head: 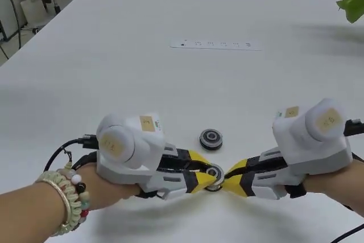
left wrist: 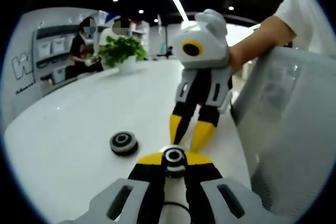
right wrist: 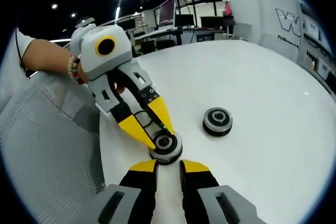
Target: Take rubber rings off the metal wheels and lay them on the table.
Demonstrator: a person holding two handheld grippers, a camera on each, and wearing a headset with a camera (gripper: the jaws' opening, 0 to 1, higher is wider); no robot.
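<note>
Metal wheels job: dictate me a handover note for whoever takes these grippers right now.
Left gripper: shut on a small metal wheel with a black rubber ring.
Right gripper: open, tips just short of that wheel.
Second ringed wheel lies on the white table nearby.
Done: no ring off yet.
Left: pull both rings, lay them on the table.

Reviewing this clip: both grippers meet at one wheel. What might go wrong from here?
1. The left gripper holds the wheel only at its jaw tips. If the right gripper, open and close beside it, pulls at it, the wheel may twist out and roll across the table.
2. The second wheel lies close behind, so a slip could knock it away.
</note>
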